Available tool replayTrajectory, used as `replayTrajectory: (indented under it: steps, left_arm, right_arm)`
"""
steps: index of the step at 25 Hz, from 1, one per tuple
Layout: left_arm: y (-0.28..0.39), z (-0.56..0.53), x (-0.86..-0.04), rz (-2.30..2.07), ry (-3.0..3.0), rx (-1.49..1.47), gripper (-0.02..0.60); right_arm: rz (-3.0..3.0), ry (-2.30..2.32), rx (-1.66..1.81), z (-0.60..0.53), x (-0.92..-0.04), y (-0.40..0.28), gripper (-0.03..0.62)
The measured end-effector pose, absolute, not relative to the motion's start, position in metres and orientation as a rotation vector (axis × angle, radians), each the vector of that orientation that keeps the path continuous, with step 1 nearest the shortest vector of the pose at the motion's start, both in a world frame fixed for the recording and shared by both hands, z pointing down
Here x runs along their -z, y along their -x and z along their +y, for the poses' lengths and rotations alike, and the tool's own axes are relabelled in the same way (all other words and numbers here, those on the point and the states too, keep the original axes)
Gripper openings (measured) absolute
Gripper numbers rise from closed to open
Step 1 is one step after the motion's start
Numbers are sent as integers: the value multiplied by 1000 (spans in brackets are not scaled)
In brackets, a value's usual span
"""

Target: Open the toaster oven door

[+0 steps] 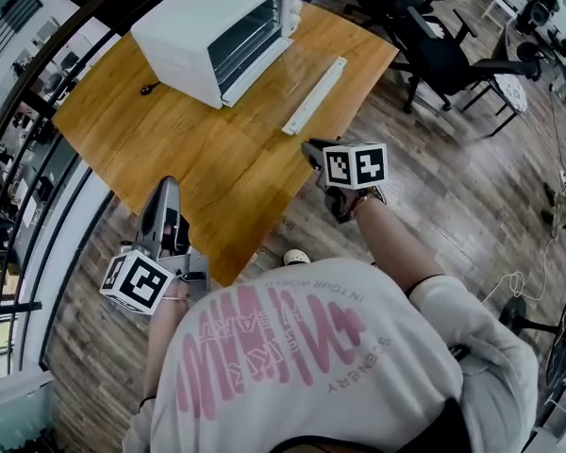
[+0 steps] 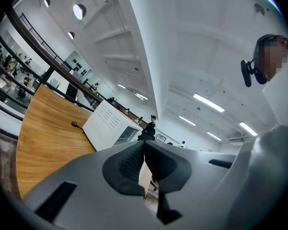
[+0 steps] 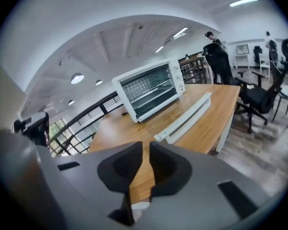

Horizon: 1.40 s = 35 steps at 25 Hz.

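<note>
Two hand-held grippers hang at the near end of the wooden table [image 1: 198,159], and neither holds anything. The right gripper [image 1: 311,149] sits just off the table's right edge, pointing up the table and tilted down. Its jaws are nearly together with a thin slit between them, and only tabletop shows through the slit in the right gripper view [image 3: 146,150]. The left gripper [image 1: 165,196] is at the near left edge, pointing level. Its jaws are pressed together at the tips and empty [image 2: 144,147].

Key relation: the white toaster oven [image 1: 222,26] stands at the far end of the table, well apart from both grippers. Its long axis runs on a diagonal in the head view. The glass door [image 1: 255,41] faces the right side of the table, so the front is square-on in the right gripper view [image 3: 151,92]. The left gripper mostly sees the vented side panel. The right gripper is the nearer one to the door and the better lined up with it.

The door stands upright, flush against the front, so it's shut. A handle can't be made out at this size.

A long white strip [image 1: 313,95] lies flat on the table between the right gripper and the oven, roughly parallel to the door face. Any reach from the right probably has to pass over or beside it. The slit also looks too narrow to take a door edge or handle without the jaws widening.
</note>
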<state>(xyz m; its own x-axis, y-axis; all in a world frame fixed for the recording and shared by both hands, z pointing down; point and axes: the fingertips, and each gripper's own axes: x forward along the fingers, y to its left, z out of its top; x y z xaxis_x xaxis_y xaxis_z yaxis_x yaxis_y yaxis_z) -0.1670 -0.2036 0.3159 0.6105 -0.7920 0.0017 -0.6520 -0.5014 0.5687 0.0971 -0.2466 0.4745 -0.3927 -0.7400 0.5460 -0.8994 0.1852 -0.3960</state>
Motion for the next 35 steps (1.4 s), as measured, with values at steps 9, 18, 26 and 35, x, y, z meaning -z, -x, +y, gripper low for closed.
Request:
replayTrajectory:
  steps: [9,18,26,35]
  left_arm:
    - [159,-165,-332,-1054,-2313,312,21]
    - [166,-132,-341,-1033,-2329,288,21]
    - [175,-109,-343,-1034,-2336,291,21]
    - [184,-88,-352,-1030,-2323,295,21]
  right_arm:
    - [-2381,-1666,-1205,-188,-435,-67,7]
    - [-2607,-1616,-825,-154,-372,-25,6]
    - [-2640,-1520,-708,-127,-358,3,6]
    - [-2605,-1522,-622,-107,-364,10,6]
